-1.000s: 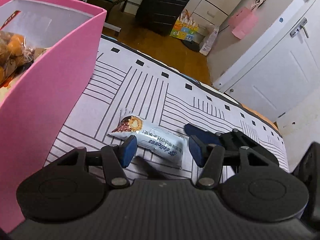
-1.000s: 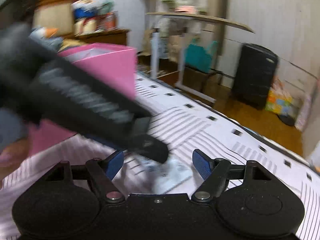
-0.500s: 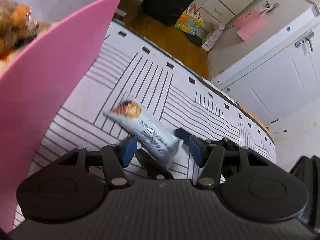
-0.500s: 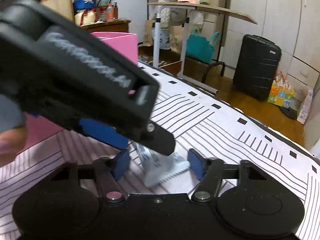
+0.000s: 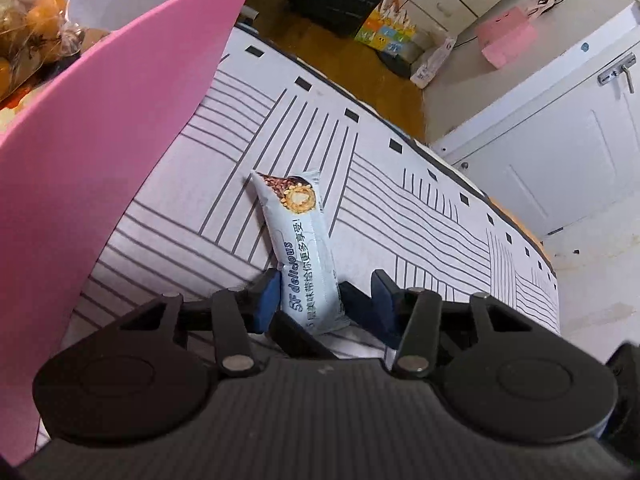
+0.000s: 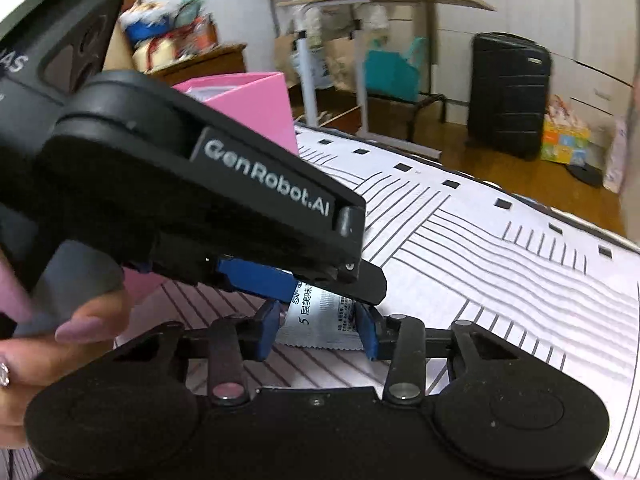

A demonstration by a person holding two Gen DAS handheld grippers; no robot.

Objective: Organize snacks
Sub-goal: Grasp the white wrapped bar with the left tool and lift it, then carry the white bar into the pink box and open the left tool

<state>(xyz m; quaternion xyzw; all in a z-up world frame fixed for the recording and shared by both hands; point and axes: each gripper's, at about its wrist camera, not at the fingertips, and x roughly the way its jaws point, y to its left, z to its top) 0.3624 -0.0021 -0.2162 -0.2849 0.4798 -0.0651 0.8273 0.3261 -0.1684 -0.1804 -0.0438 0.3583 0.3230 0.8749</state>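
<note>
Snack bar [image 5: 301, 248] on striped cloth [image 5: 420, 216], just beside pink box [image 5: 100, 152]. Both grippers at its near end. Left gripper [image 5: 324, 300]: jaws closing, bar between; left pad touches wrapper, right pad apart. Right gripper [image 6: 320, 330]: jaws closing, both pads against wrapper's crimped end. Bagged snacks [image 5: 28, 28] inside box.
</note>
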